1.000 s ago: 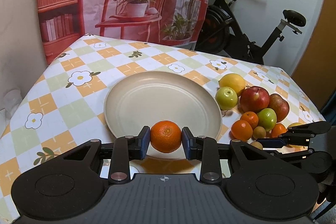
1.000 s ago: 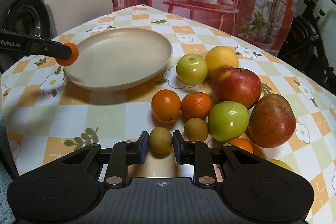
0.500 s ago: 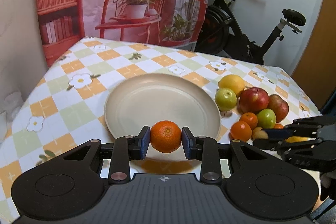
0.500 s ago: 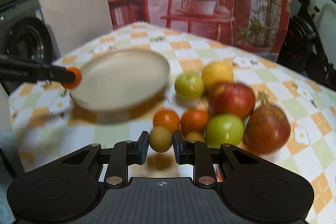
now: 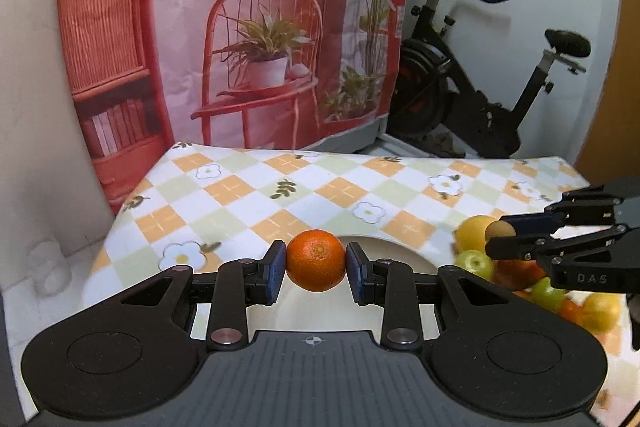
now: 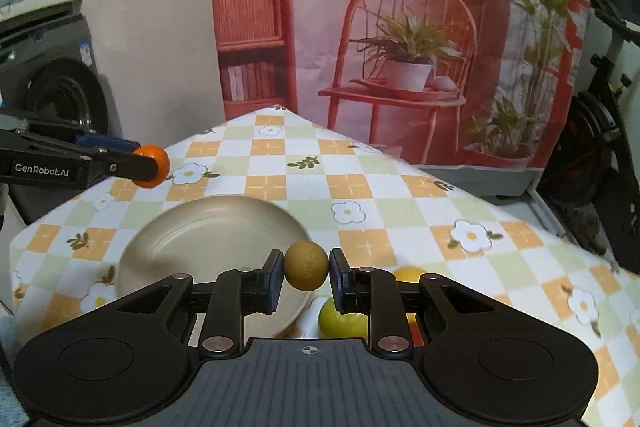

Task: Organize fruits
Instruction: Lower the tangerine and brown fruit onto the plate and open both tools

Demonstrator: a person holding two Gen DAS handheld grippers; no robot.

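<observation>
My left gripper (image 5: 316, 267) is shut on an orange tangerine (image 5: 316, 260), held up above the near rim of the beige plate (image 5: 392, 251). My right gripper (image 6: 306, 273) is shut on a small brown round fruit (image 6: 306, 265), raised over the plate's (image 6: 208, 247) right edge. In the right wrist view the left gripper (image 6: 150, 167) shows at far left with the tangerine (image 6: 154, 166). In the left wrist view the right gripper (image 5: 500, 233) enters from the right with the brown fruit (image 5: 498, 230). The fruit pile, partly hidden, lies right of the plate: a lemon (image 5: 470, 231), green apples (image 5: 476, 263).
The table wears a checkered flower cloth (image 6: 360, 187). A red-chair backdrop (image 5: 260, 27) hangs behind it, with an exercise bike (image 5: 480, 99) at the back right. A washing machine (image 6: 52, 83) stands at the left in the right wrist view.
Both grippers have risen with their fruits, so the plate and the pile now sit lower in both views. The brown fruit left the tablecloth. Both grips stayed closed.
</observation>
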